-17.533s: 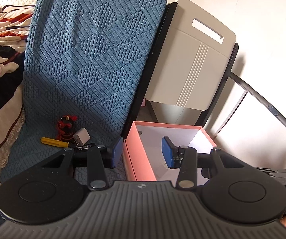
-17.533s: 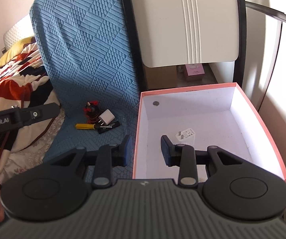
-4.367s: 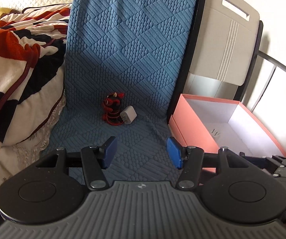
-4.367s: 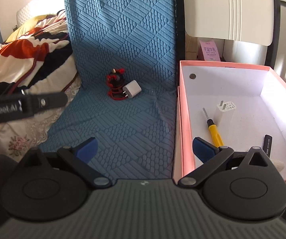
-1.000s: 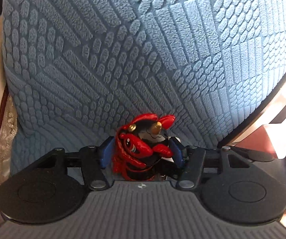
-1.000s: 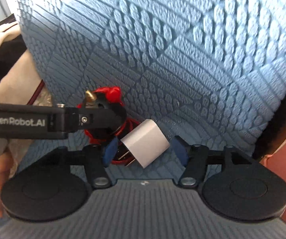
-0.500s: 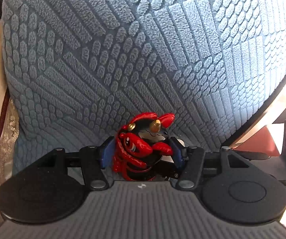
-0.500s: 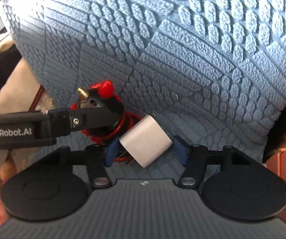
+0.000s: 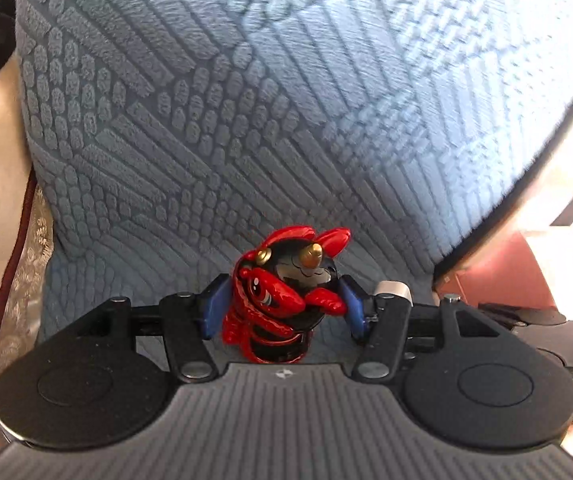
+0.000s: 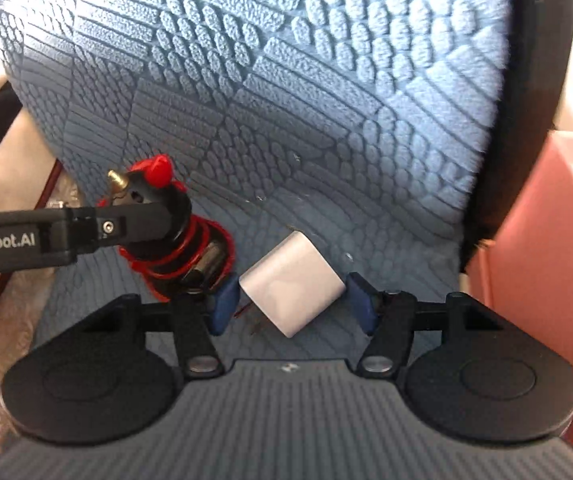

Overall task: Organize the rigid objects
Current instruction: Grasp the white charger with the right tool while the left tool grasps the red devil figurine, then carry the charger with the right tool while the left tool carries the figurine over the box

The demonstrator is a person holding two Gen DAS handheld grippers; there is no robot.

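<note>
Red toy figure [image 9: 282, 304] sits pinched between the blue pads of the left gripper [image 9: 282, 310], held above the blue quilted cover [image 9: 246, 100]. Just to its right, the white charger plug [image 10: 292, 284] is clamped corner to corner between the pads of the right gripper [image 10: 292, 302], its metal prongs pointing toward the camera. At the right edge, a pink box [image 10: 546, 260] stands beside the cover.
</note>
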